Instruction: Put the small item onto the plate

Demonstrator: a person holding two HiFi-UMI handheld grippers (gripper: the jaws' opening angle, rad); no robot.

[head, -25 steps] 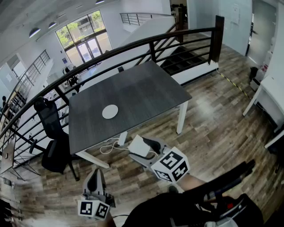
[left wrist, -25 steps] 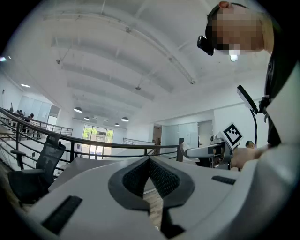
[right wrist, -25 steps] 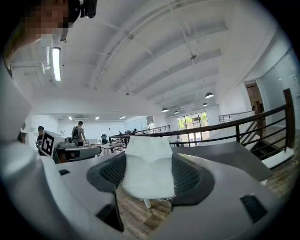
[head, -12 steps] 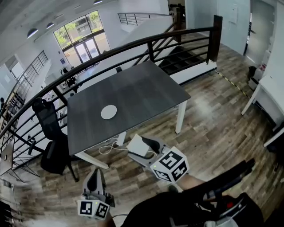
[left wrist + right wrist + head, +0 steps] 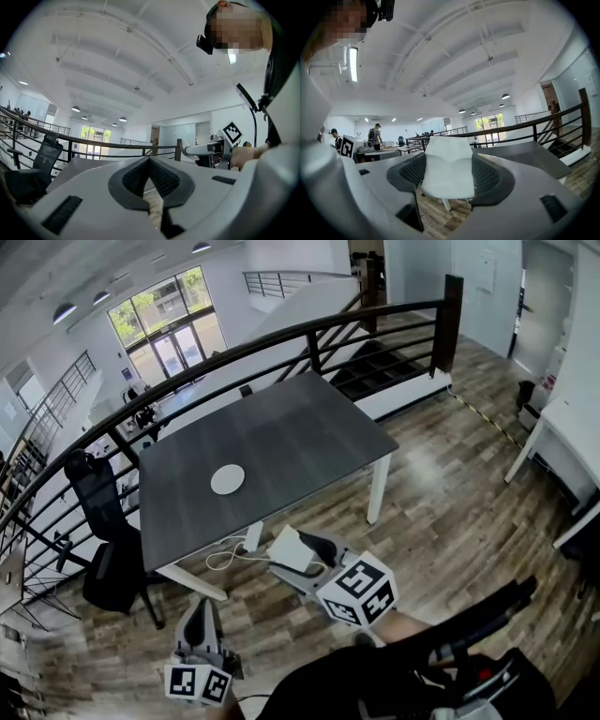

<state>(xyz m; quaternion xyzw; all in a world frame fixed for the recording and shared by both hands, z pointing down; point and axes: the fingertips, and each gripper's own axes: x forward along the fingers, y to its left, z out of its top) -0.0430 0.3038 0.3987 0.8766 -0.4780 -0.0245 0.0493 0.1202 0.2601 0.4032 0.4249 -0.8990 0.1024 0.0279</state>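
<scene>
Two grippers hang low in the head view over the wooden floor (image 5: 450, 493), near the dark table (image 5: 300, 427) but not over it. The white plate (image 5: 228, 480) lies on the table.

The left gripper (image 5: 202, 607) has its pads together in its own view, with nothing between them.

In the right gripper view, the right gripper (image 5: 284, 557) is clamped on the small white item (image 5: 292, 547), perhaps foam, well apart from the plate.

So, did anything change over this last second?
Nothing visibly changed. The right hand-held gripper is still shut on the white item, and the left hand-held gripper is still shut and empty. Both are short of the table, and the plate lies bare on it.
</scene>
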